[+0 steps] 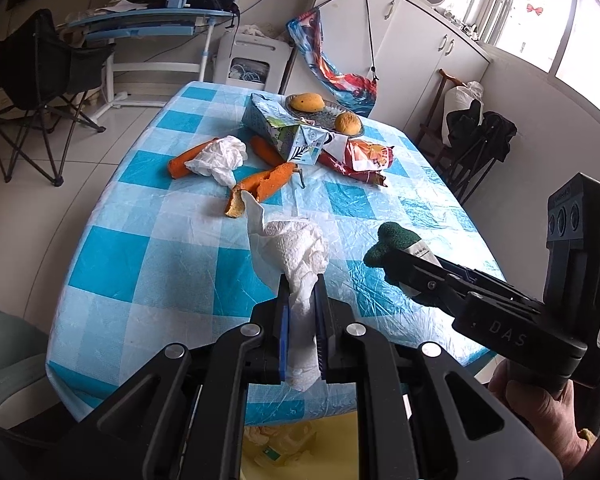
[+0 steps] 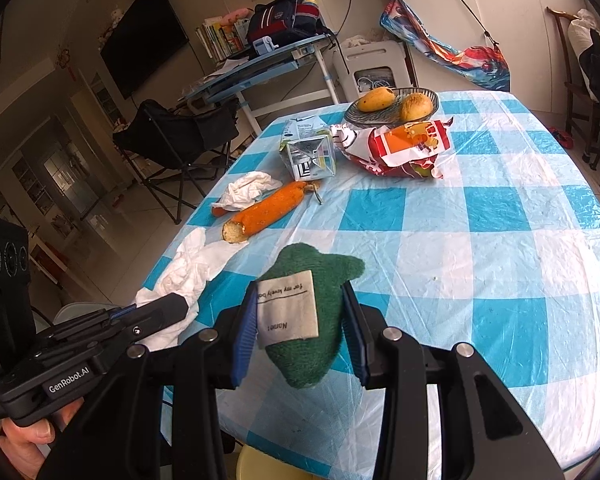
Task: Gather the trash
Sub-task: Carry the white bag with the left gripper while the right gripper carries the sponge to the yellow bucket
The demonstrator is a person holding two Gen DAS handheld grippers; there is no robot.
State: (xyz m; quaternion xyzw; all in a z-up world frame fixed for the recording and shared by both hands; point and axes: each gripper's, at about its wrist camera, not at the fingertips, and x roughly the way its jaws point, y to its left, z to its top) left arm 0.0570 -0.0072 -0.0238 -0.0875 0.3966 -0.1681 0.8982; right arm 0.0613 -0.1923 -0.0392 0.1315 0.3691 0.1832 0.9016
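My left gripper (image 1: pixel 302 282) is shut on a crumpled white paper towel (image 1: pixel 296 252), held over the near edge of the blue-and-white checked table (image 1: pixel 148 216). My right gripper (image 2: pixel 300 292) is shut on a green plush piece with a white label (image 2: pixel 312 320), also above the near edge; it shows in the left wrist view (image 1: pixel 396 244). On the table lie a second crumpled tissue (image 1: pixel 220 156), orange peel pieces (image 1: pixel 266 184), a flattened milk carton (image 1: pixel 288 128) and a red snack wrapper (image 1: pixel 364 158).
A glass dish with two mangoes (image 1: pixel 328 114) stands at the table's far end. A yellow bin (image 1: pixel 300 448) holding some trash sits below the near edge. A folding chair (image 1: pixel 36 92), a desk (image 1: pixel 152 28) and cabinets (image 1: pixel 420 36) surround the table.
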